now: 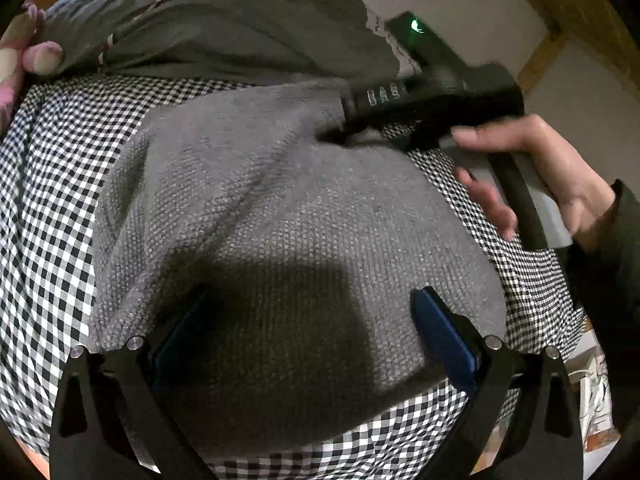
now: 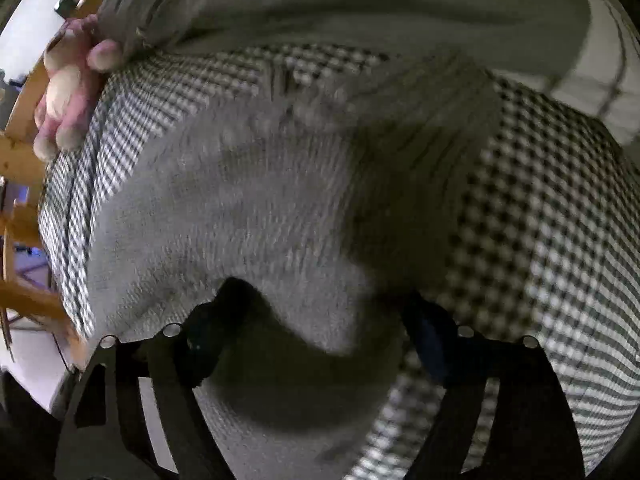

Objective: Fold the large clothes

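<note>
Everywhere checked cloth around grey sweater.

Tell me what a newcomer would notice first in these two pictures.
First, the grey knitted garment spread across the middle of the black-and-white checked cover. Next, the right gripper, held in a bare hand, reaching onto the garment's far edge. The left gripper hovers open over the near part.

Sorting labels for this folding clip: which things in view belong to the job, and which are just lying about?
Part of the job:
grey knitted sweater
left gripper, open above it
right gripper, open
right hand

Just lying about:
checkered cloth underneath
dark green blanket
pink plush toy
wooden frame
</note>
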The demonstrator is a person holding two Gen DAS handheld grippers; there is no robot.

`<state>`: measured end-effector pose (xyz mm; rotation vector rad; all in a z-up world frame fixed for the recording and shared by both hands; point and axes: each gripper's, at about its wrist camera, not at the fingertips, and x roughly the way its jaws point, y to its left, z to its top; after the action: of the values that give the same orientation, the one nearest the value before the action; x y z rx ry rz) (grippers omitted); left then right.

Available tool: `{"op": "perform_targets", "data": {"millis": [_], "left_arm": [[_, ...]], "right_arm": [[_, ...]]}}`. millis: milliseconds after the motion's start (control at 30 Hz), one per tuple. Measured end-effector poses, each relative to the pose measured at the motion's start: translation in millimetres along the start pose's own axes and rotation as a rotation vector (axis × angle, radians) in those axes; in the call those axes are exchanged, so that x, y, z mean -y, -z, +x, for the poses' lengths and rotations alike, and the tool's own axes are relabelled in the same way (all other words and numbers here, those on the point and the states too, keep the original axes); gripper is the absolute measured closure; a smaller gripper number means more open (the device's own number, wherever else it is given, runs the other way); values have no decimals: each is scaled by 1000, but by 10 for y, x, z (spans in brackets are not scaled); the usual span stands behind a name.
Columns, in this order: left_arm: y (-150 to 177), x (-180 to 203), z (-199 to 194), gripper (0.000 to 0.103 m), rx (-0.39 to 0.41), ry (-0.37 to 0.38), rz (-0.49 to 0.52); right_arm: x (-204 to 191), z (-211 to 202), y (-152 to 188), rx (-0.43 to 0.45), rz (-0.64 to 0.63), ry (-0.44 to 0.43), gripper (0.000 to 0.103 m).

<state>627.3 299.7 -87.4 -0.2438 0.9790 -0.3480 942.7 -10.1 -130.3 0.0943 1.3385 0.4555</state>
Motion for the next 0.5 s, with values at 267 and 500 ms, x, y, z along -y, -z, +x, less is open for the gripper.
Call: {"op": "perform_targets", "data": {"millis": [267,500], "left_arm": [[50,268,-387,6,57,-16,-13],[-992,-210,-118,6,52,-140,-106]], "right_arm": [[-162,-49,-267,-27,-43,33,26],[-102,-519,50,17,-120,27,8]]}}
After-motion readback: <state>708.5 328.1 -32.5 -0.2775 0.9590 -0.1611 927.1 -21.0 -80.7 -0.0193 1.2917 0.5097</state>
